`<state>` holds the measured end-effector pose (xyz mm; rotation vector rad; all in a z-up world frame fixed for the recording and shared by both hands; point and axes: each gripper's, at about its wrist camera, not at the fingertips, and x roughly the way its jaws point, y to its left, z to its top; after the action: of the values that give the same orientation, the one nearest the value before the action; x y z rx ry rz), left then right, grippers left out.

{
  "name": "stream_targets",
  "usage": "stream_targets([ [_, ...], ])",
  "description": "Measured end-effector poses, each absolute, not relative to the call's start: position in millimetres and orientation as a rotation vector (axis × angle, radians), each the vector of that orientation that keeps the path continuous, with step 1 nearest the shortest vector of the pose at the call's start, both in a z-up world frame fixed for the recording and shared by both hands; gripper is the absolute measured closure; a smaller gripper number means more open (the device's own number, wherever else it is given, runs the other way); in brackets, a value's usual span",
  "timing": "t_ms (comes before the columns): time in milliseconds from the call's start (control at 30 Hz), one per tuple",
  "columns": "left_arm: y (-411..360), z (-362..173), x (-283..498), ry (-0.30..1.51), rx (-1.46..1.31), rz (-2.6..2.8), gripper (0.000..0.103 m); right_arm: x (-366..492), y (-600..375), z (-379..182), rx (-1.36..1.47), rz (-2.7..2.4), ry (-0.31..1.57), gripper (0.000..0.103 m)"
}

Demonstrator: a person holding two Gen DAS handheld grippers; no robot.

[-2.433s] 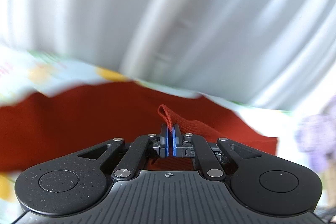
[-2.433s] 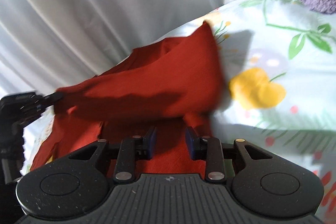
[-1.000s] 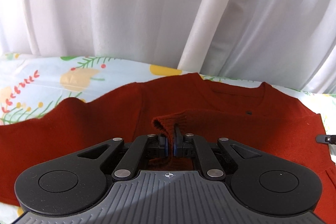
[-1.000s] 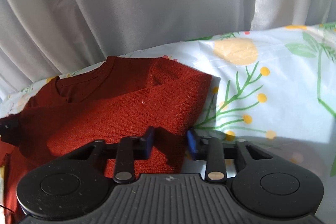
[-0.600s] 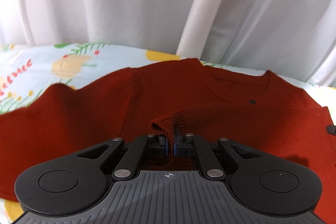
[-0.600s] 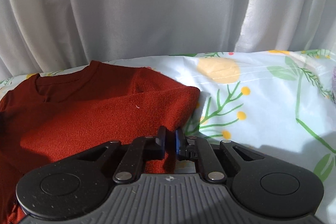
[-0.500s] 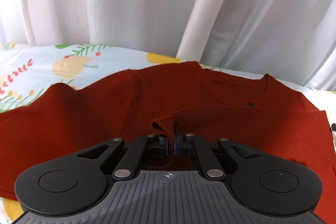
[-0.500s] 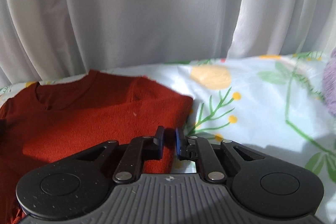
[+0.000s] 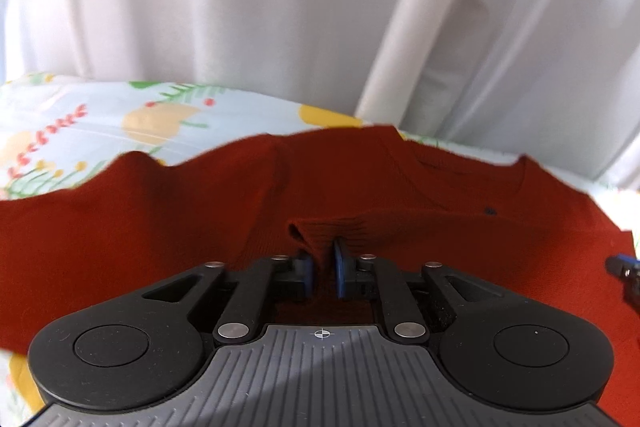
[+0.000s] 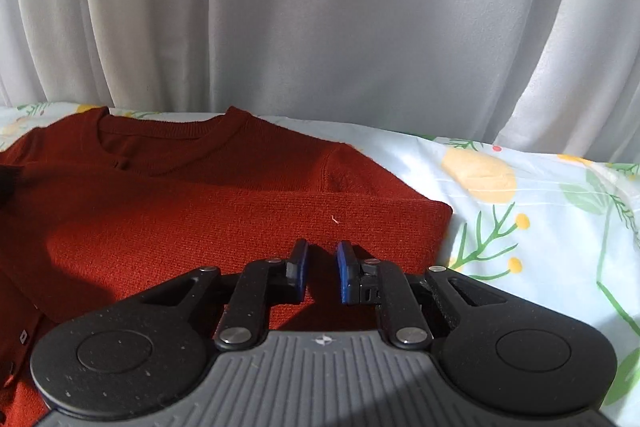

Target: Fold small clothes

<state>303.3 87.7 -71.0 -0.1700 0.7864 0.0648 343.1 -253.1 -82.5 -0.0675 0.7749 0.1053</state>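
white curtain hangs in soft vertical folds across whole back of both views. below it, pale blue sheet printed with yellow fruit, green sprigs, red berries covers surface. bright light falls from right; shadow lies across near part of right wrist view.
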Motion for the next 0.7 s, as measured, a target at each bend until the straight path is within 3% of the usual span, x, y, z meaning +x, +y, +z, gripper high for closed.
stream_targets([
  [67,91.8,-63.1,290.7,0.761,-0.187,0.077,0.077,334.0,-257.6,-78.3,-0.031,0.077,0.778,0.09],
  [233,85.4,-59.0,267.1,0.766,-0.26,-0.039,0.07,286.3,-266.5,-66.3,0.087,0.154,0.768,0.09],
  [533,71.2,-85.4,293.4,0.845,-0.26,-0.06,0.068,264.1,-259.8,-85.6,-0.055,0.15,0.739,0.09],
  [700,87.6,-88.4,300.5,0.85,-0.308,-0.032,0.072,260.1,-258.1,-87.6,-0.086,0.159,0.727,0.09],
])
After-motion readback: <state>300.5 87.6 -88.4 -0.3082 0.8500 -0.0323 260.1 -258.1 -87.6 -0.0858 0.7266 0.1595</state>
